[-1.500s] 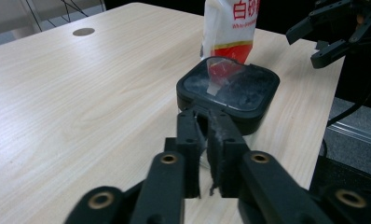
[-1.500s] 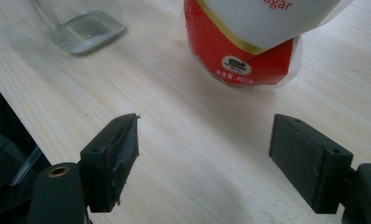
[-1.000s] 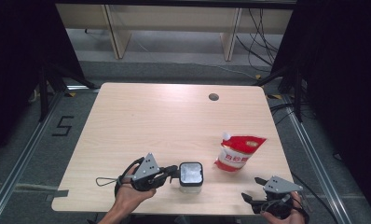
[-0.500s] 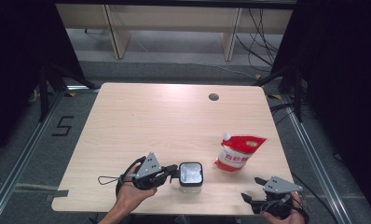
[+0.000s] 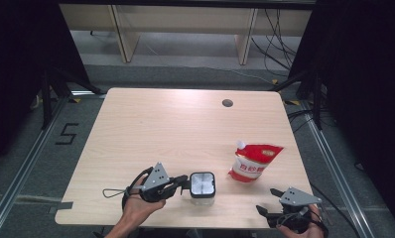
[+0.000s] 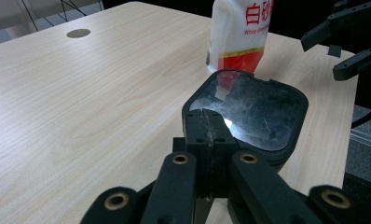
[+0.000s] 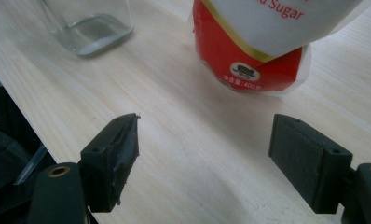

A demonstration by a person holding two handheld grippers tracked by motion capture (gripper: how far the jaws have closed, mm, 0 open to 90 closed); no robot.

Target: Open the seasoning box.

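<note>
Item: clear square-sided glass jar with black-rimmed lid [image 5: 202, 184], standing upright near the front edge of the pale wood-grain table [image 5: 175, 129], left of centre. Left gripper [image 5: 181, 183] lies level beside it, jaws clenched together on a small tab at the edge of the lid, as the left gripper view shows [image 6: 207, 140]; jar thus held steady from its left side. Item: red-and-white soft plastic pouch of sugar [image 5: 252, 161], resting on the table just right of the jar and apart from it, its long axis running from the white spout corner at upper left down toward the front right. Right gripper [image 5: 265, 212] rests at the front right corner, jaws spread wide with nothing between them; the pouch lies directly ahead of it, and the right gripper view shows the pouch's red base [image 7: 249, 65] facing the open jaws. Judgement: the right hand is the nearer to the pouch and the free one, so the reach for it falls there.
</note>
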